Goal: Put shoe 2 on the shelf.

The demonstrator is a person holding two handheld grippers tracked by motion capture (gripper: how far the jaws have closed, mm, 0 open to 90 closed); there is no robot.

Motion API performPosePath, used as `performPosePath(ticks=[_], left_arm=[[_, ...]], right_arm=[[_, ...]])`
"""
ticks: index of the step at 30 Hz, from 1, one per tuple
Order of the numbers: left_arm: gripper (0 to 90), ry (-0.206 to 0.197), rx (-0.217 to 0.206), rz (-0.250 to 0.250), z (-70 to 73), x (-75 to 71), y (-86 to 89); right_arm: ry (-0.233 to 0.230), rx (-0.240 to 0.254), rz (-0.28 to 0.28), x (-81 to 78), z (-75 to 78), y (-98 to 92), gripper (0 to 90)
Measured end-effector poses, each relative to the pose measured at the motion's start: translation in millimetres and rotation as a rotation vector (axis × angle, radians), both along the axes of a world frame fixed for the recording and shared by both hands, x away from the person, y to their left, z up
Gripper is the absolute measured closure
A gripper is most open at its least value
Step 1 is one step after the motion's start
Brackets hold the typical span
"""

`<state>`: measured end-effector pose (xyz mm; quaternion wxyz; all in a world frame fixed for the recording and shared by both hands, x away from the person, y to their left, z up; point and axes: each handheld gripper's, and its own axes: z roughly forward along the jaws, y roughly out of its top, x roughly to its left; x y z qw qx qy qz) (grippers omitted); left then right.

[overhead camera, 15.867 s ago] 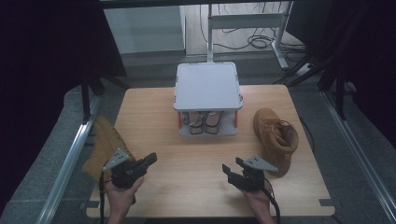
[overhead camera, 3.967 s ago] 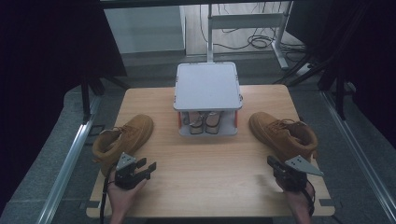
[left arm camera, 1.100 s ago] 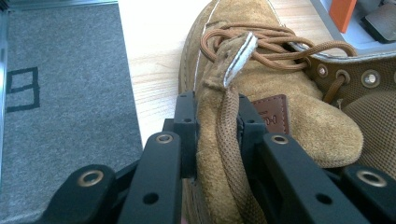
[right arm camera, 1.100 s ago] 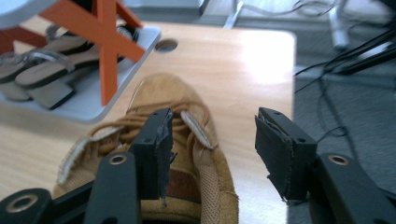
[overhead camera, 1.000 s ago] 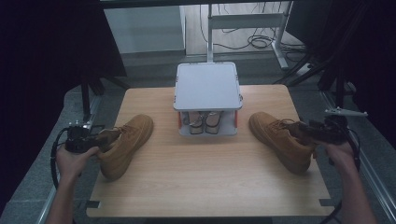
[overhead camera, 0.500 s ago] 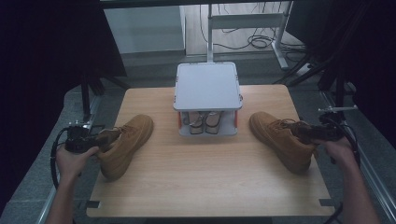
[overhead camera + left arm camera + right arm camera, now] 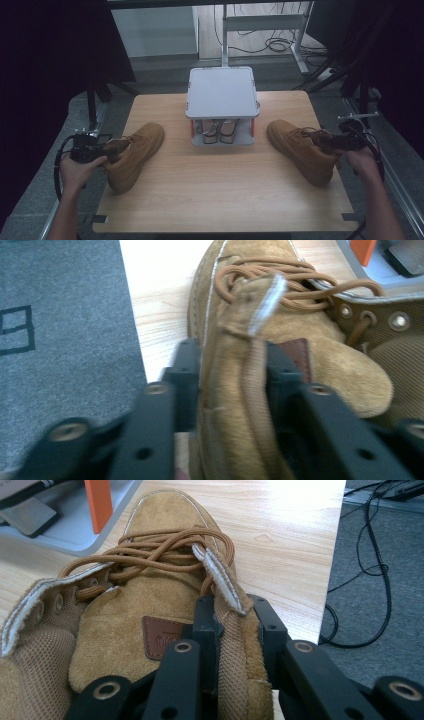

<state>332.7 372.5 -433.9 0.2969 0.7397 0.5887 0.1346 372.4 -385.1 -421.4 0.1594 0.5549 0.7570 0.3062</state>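
Left hand-held gripper point(image 7: 102, 148) clamps left boot point(image 7: 134, 155) collar at table point(image 7: 225, 200) edge, jaws just loosening; right hand-held gripper point(image 7: 332, 142) clamps right boot point(image 7: 302, 150), just tightening.

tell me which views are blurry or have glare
Left gripper view: the jaws and the near collar of the left boot are soft and out of focus. Right gripper view: sharp, with bright glare on the table. High view: dim, dark surroundings, no glare.
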Motion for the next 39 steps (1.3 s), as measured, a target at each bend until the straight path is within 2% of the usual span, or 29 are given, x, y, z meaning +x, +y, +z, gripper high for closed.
performPosePath(ticks=[2, 4, 7, 10, 18, 24, 26, 31, 39], left_arm=[[74.0, -0.001, 0.013, 0.01, 0.3, -0.1, -1.4], [75.9, -0.002, 0.003, 0.013, 0.3, -0.5, -1.4], [77.3, -0.012, -0.062, 0.024, -0.8, -2.2, 2.3], [78.2, -0.03, -0.124, 0.03, -1.0, -3.6, 4.3], [78.6, -0.084, -0.195, 0.025, 11.3, -4.4, -4.0], [78.5, -0.14, -0.285, 0.025, 26.3, -9.2, -1.6], [78.4, -0.164, -0.326, 0.024, 32.1, -11.7, 0.3], [78.1, -0.237, -0.398, 0.023, 49.9, -18.5, -0.7], [77.8, -0.326, -0.463, 0.011, 79.6, -23.4, -8.2]], right_arm=[[-0.003, -0.008, -0.003, -0.1, 0.2, 0.7, 77.2], [-0.004, -0.001, -0.005, -0.7, 0.2, 1.0, 77.9], [-0.014, 0.009, -0.006, -2.5, 0.2, 1.8, 78.8], [-0.062, 0.008, 0.01, -6.1, 1.2, 5.2, 79.6], [-0.103, 0.047, -0.001, -13.2, 6.7, 7.6, 80.3], [-0.138, 0.051, -0.02, -20.7, 16.4, 9.6, 80.6], [-0.152, 0.054, -0.03, -23.8, 21.1, 8.8, 80.6], [-0.205, 0.121, -0.063, -35.0, 37.3, 4.4, 80.7], [-0.301, 0.23, -0.09, -51.2, 66.6, 10.4, 80.6]])
